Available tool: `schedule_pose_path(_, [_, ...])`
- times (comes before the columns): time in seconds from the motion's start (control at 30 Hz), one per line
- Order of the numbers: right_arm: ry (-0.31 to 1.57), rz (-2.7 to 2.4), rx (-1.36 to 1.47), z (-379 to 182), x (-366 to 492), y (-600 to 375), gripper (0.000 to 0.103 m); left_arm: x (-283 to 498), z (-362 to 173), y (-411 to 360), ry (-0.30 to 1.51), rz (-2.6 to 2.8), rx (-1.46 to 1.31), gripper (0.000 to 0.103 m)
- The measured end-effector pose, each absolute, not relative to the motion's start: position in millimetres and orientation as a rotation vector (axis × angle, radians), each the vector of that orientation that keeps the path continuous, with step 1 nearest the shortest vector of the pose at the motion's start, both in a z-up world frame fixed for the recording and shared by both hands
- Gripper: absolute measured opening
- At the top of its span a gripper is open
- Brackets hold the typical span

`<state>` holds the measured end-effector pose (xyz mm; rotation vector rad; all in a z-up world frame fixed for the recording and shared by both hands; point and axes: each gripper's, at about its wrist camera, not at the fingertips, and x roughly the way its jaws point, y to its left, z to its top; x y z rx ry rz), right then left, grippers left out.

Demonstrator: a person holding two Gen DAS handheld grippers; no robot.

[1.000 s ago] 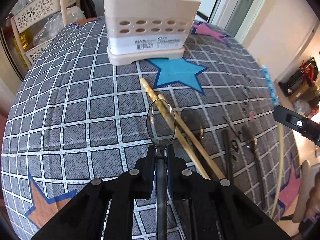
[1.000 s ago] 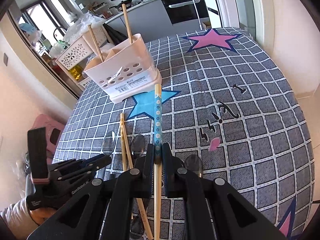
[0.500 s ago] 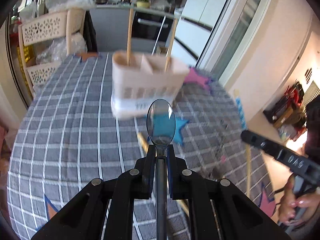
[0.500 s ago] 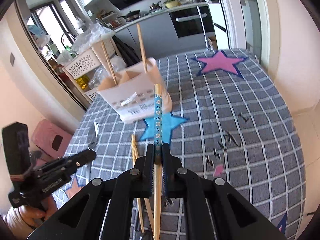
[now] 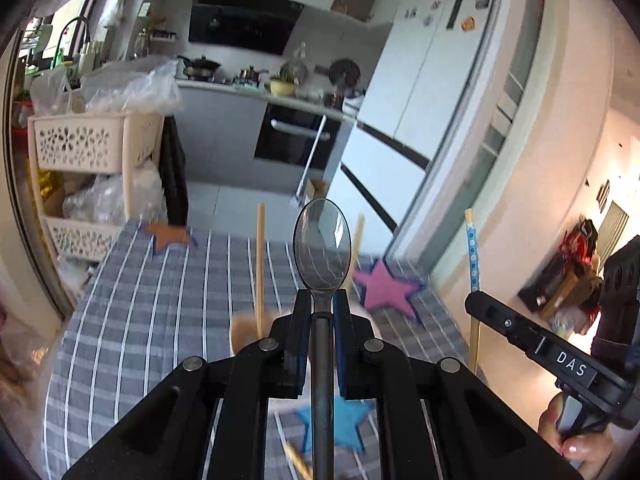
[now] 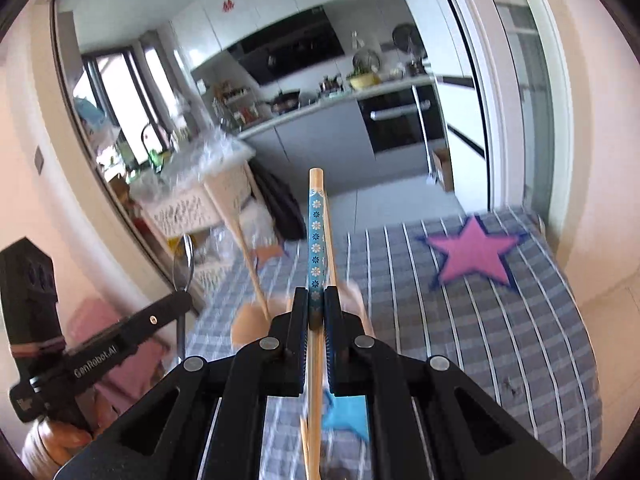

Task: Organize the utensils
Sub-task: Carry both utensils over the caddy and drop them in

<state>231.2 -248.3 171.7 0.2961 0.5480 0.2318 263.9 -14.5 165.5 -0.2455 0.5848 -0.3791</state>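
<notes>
left gripper (image 5: pixel 322 304) clamps a spoon (image 5: pixel 322 246); right gripper (image 6: pixel 316 304) clamps a blue-patterned chopstick (image 6: pixel 316 232) above the holder (image 6: pixel 256 320).

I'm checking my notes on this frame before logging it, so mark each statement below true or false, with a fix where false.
1. The left tool is shut on a spoon. True.
2. The right tool is open with nothing in it. False: it is shut on a chopstick with a blue flowered band.
3. The spoon's bowl points away from the left wrist camera. True.
4. The pink star on the tablecloth lies left of the chopstick in the right wrist view. False: it lies to the right.
5. Two chopsticks stand in the blurred utensil holder. True.
</notes>
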Motion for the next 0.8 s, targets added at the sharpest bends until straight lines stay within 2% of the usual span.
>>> schedule_pose_path(0.47, [0.344,0.166,0.274,176.6,329.5,-223.3,0.008,350.9,138.6,-14.0,0.493,-0.320,-0.271,0.043])
schedule_pose_path(0.8, [0.338,0.146,0.176,120.5,346.0,-205.2,0.008,333.9,107.3,-26.0,0.383,-0.271,-0.183,0.043])
